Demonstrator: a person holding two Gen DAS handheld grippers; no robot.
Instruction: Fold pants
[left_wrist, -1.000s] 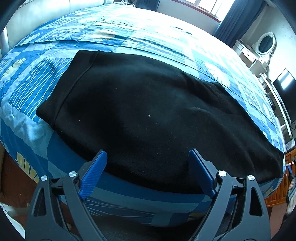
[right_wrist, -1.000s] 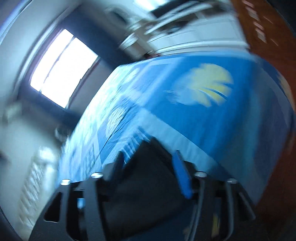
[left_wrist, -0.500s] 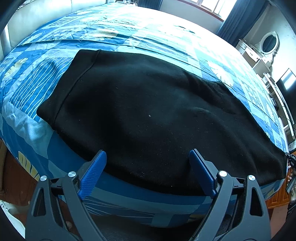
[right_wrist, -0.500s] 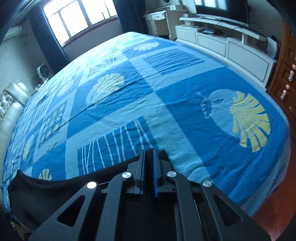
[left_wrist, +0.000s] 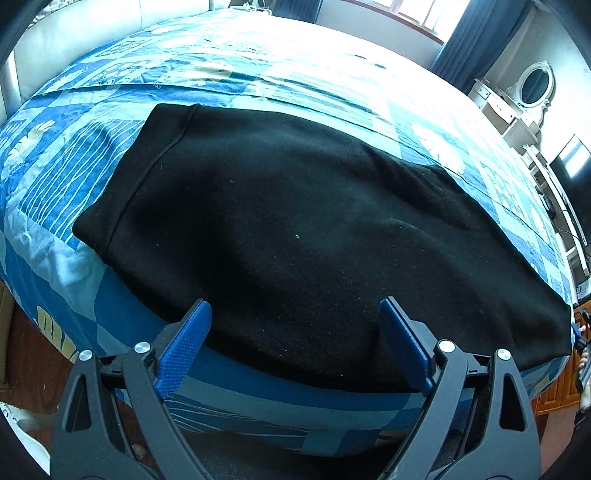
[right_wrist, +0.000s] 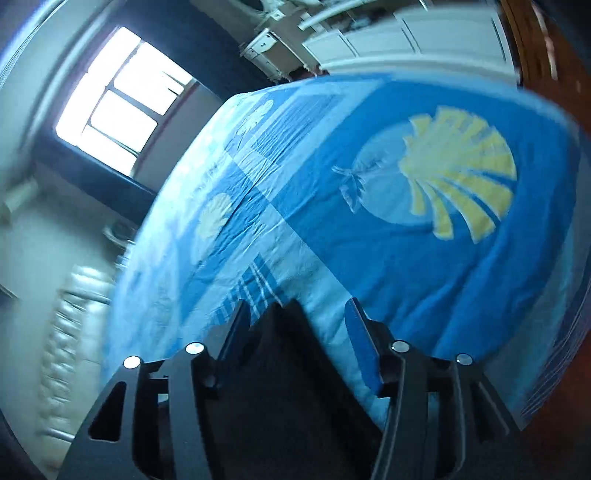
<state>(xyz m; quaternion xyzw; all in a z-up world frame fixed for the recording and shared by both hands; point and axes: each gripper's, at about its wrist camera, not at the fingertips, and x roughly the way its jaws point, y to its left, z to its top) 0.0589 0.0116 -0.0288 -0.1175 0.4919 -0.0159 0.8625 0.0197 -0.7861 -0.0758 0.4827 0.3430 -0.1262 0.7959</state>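
Note:
Black pants (left_wrist: 295, 236) lie flat across the blue patterned bed cover (left_wrist: 258, 77), waistband at the left, leg end at the right near the bed's edge. My left gripper (left_wrist: 295, 332) is open and empty, its blue pads straddling the near edge of the pants without touching. In the right wrist view my right gripper (right_wrist: 299, 325) is open, tilted, with a corner of the black pants (right_wrist: 280, 332) between its blue fingers (right_wrist: 364, 343). That view is blurred.
The bed cover (right_wrist: 369, 221) has a yellow shell print. A white dresser with an oval mirror (left_wrist: 532, 85) and a TV (left_wrist: 572, 162) stand at the right. Wooden furniture (left_wrist: 557, 387) is beside the bed's right corner. A window (right_wrist: 122, 107) is at the far wall.
My right gripper was shut on the pants' corner half a second ago; now its jaws stand open and the view has rolled sideways. The left gripper has held still.

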